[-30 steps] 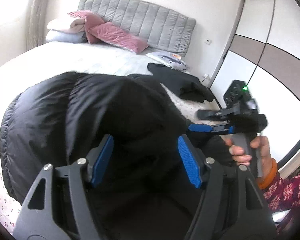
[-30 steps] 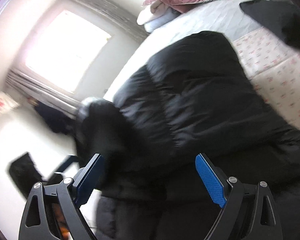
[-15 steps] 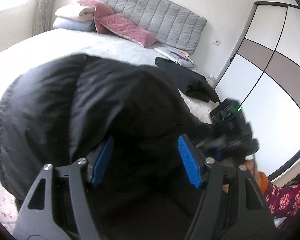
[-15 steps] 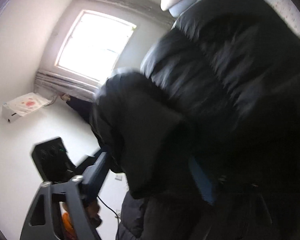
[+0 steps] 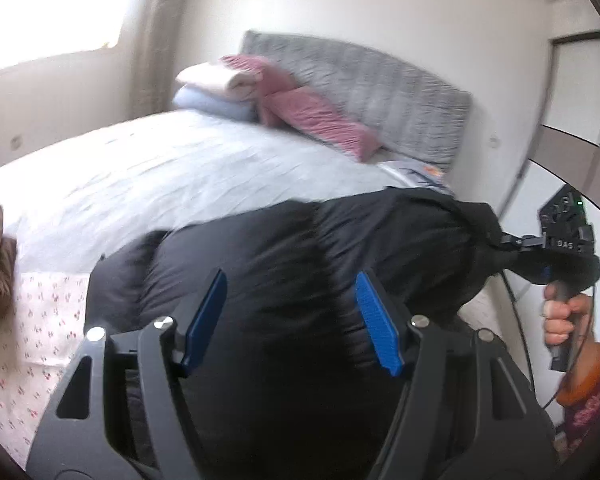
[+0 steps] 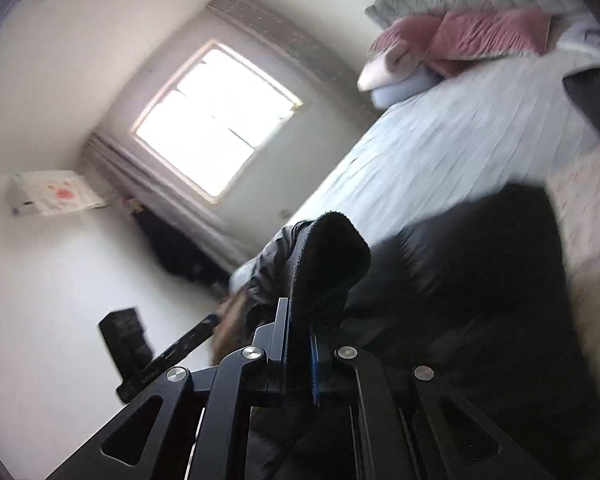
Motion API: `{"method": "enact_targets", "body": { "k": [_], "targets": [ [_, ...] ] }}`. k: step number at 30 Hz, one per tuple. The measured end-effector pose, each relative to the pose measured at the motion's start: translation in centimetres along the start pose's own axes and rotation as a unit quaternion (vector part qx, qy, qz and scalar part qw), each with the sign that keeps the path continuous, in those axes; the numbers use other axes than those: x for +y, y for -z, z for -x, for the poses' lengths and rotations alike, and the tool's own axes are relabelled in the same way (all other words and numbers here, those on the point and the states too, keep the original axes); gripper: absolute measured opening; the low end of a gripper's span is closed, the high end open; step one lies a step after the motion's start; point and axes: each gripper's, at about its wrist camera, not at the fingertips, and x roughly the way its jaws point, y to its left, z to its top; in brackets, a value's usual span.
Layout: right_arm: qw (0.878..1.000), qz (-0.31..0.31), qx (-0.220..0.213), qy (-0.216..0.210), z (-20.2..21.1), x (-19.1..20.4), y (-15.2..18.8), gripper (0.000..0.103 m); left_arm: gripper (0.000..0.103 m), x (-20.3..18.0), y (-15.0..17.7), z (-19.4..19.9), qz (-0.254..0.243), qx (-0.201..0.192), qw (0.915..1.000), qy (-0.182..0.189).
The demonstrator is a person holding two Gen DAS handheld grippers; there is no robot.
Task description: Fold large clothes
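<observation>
One black coat [image 5: 300, 264] cuff in right claw [image 6: 298, 344], bulk beneath left claw [image 5: 290, 316]

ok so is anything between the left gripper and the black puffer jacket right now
Nothing visible. The left gripper is open with the black puffer jacket directly ahead, its fabric bulging between the blue fingers. The right gripper is already shut on the jacket's cuff.

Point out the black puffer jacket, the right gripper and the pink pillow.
black puffer jacket [image 5: 284, 256]: left wrist view, on its quilted middle.
right gripper [image 6: 298, 352]: right wrist view, between its fingertips, shut on a jacket edge.
pink pillow [image 5: 320, 118]: left wrist view, on its middle, by the headboard.
</observation>
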Motion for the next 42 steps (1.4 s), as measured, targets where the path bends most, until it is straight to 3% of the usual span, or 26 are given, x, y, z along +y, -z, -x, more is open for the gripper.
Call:
{"method": "enact_targets", "body": {
  "k": [1,4,6,7,9,10,12,14,17,19,21,23,27,32,34,37,38,42],
  "targets": [
    [1.000,-0.005,0.010,0.013,-0.6,-0.7,-0.3,0.007,0.068,0.3,0.2,-1.3,0.006,0.013,0.9999,-0.007],
    [0.990,-0.029,0.058,0.127,-2.9,-4.0,-1.0,0.015,0.068,0.5,1.4,-4.7,-0.009,0.051,0.9981,-0.033],
    [0.975,-0.016,0.045,0.219,-2.7,-4.3,-0.6,0.019,0.068,0.5,1.6,-4.9,-0.014,0.055,0.9977,-0.039],
    [0.970,-0.007,0.028,0.242,-2.2,-3.9,-0.5,0.021,0.068,0.6,1.5,-4.5,-0.006,0.053,0.9981,-0.031],
    [0.973,-0.002,-0.001,0.232,-1.5,-2.3,-0.6,0.038,0.068,0.7,0.7,-3.0,0.012,0.033,0.9994,0.000],
    [0.974,0.009,-0.014,0.227,-1.6,-0.7,-0.7,0.043,0.068,0.6,0.0,-2.3,0.012,0.016,0.9998,0.006],
    [0.973,0.054,-0.038,0.219,-3.4,3.5,-1.5,0.065,0.068,0.2,-1.3,-1.6,0.008,-0.004,0.9999,0.004],
    [0.971,0.098,-0.045,0.211,-5.9,7.1,-1.9,0.070,0.069,0.1,-2.5,-1.8,0.018,-0.014,0.9997,0.001],
    [0.964,0.147,-0.037,0.220,-11.0,10.3,-1.5,0.070,0.070,0.2,-2.6,-3.5,0.026,-0.002,0.9996,-0.006],
    [0.955,0.161,-0.025,0.248,-13.4,9.9,-0.9,0.070,0.071,0.7,-1.4,-5.8,0.022,0.027,0.9990,-0.026],
    [0.945,0.162,0.000,0.283,-15.6,7.4,0.3,0.070,0.071,1.2,0.1,-7.4,0.019,0.047,0.9978,-0.044],
    [0.944,0.155,0.012,0.291,-16.2,5.0,1.2,0.070,0.073,2.0,1.7,-7.6,0.028,0.039,0.9981,-0.038],
    [0.958,0.148,0.017,0.245,-14.4,1.9,1.5,0.070,0.073,3.4,2.5,-7.0,0.054,0.036,0.9977,-0.022],
    [0.951,0.175,0.023,0.255,-12.0,1.0,1.9,0.070,0.077,5.6,3.0,-5.0,0.059,0.053,0.9958,-0.047],
    [0.945,0.165,0.017,0.281,-10.2,1.9,1.7,0.070,0.077,6.1,3.3,-3.7,0.072,0.058,0.9945,-0.049],
    [0.950,0.160,0.014,0.270,-8.0,3.1,2.2,0.070,0.081,5.8,3.9,-1.0,0.085,0.073,0.9928,-0.042],
    [0.948,0.166,0.012,0.270,-6.9,4.0,2.5,0.071,0.086,5.6,4.2,-0.4,0.085,0.080,0.9922,-0.044],
    [0.939,0.199,0.011,0.280,-2.9,7.6,4.4,0.079,0.088,3.8,5.8,3.5,0.076,0.099,0.9914,-0.039]
  ]
}}
